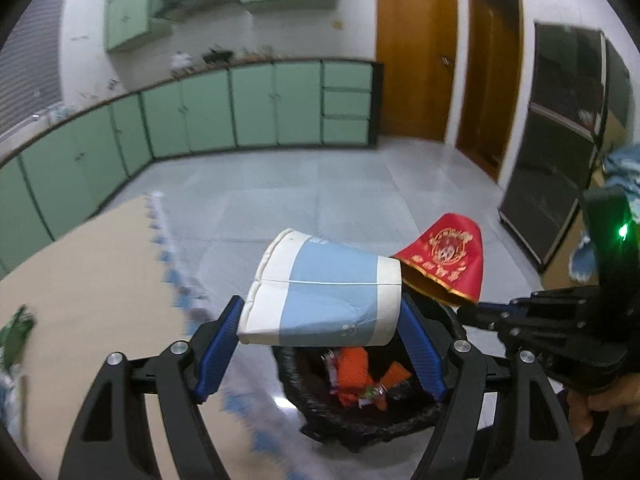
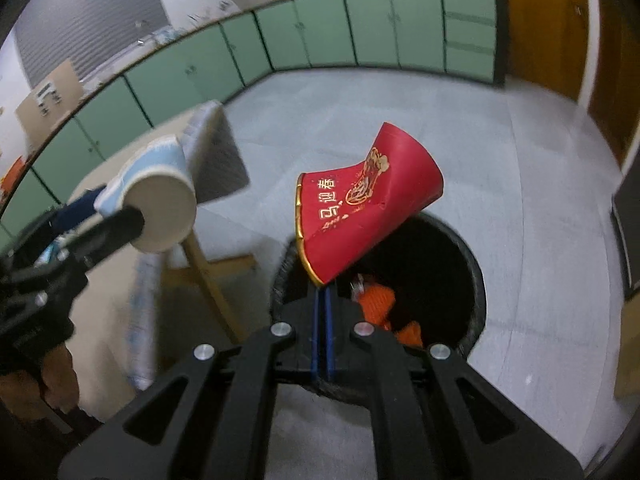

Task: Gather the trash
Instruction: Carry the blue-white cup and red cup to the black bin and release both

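Black tongs [image 1: 320, 344], blue pads [image 1: 218, 354]

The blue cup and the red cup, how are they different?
The blue and white cup looks plain, while the red cup has gold writing and a gold rim. The left gripper holds the blue cup across its sides; the right gripper pinches the red cup's rim. Both look squashed and hang over the black bin.

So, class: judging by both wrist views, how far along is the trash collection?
Done: orange wrappers lie in the black bin. In hand: the left gripper holds a blue-and-white paper cup, the right gripper a red paper cup, both above the bin. Left: dropping both; green litter remains on the table.
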### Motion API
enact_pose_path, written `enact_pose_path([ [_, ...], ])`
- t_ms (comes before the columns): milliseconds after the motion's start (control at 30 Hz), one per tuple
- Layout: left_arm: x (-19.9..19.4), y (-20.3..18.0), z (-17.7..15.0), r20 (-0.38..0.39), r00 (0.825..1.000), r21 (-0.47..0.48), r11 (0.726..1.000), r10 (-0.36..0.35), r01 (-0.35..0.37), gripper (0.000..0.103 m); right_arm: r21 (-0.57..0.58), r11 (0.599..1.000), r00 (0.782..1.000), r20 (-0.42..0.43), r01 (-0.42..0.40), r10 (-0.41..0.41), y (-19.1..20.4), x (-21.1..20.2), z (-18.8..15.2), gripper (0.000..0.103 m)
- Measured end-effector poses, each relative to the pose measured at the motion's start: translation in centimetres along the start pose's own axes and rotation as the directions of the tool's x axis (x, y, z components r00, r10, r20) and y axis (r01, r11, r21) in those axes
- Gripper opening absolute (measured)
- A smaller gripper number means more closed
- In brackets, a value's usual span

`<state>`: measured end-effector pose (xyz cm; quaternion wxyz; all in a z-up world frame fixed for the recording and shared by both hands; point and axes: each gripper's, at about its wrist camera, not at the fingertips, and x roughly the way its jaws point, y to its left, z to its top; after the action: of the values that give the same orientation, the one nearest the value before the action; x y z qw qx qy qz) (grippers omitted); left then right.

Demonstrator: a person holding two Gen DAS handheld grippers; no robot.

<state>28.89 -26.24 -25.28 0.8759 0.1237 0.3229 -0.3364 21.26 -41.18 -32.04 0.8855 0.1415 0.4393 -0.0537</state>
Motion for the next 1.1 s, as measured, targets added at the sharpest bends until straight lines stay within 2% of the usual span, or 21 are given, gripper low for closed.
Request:
enact_pose_path([
  [133, 5.2, -1.9, 0.9, -0.098, 0.994, 0.015, 0.999, -0.038, 0.039, 0.075, 0.024, 0.999, 0.998, -0.067, 0.021, -0.020, -2.7, 3.5, -0.5, 0.002],
  [200, 7.6, -2.6, 1.4, -0.130, 0.991, 0.019, 0.999, -0.034, 0.037, 0.075, 0.037, 0.999, 0.996, -0.089, 0.035, -0.032, -3.8, 4.8, -0.5, 0.006],
  [300, 10.7, -3.0, 1.9, -0.193, 0.979, -0.005, 0.998, -0.065, 0.065, 0.075, 0.086, 0.995, 0.993, -0.111, 0.052, -0.043, -5.5, 5.4, -0.7, 0.017],
  [400, 12.6, -3.4, 1.6, -0.227, 0.971, -0.028, 0.997, -0.072, 0.067, 0.076, 0.117, 0.991, 0.995, -0.082, 0.062, -0.052, -6.5, 4.3, -0.9, 0.033],
  [433, 13.0, -3.5, 1.5, -0.233, 0.970, -0.034, 0.997, -0.073, 0.067, 0.076, 0.138, 0.989, 0.996, -0.072, 0.060, -0.050, -6.9, 3.9, -0.9, 0.033],
  [600, 12.9, -3.3, 1.4, -0.234, 0.970, -0.026, 0.998, -0.066, 0.062, 0.076, 0.201, 0.978, 0.999, -0.010, 0.052, -0.051, -8.4, 1.6, -1.3, 0.034],
  [633, 12.7, -3.3, 1.4, -0.231, 0.971, -0.025, 0.998, -0.066, 0.062, 0.076, 0.201, 0.978, 0.999, 0.001, 0.051, -0.052, -8.4, 1.1, -1.3, 0.037],
  [933, 11.8, -2.9, 1.7, -0.217, 0.974, -0.029, 0.998, -0.056, 0.051, 0.077, 0.179, 0.983, 0.999, 0.016, 0.039, -0.043, -7.1, -0.3, -1.5, 0.038],
  [1100, 8.7, -1.8, 2.1, -0.159, 0.987, -0.032, 0.999, -0.026, 0.022, 0.077, 0.159, 0.987, 0.999, 0.033, 0.024, -0.030, -5.7, -1.3, -1.1, 0.038],
])
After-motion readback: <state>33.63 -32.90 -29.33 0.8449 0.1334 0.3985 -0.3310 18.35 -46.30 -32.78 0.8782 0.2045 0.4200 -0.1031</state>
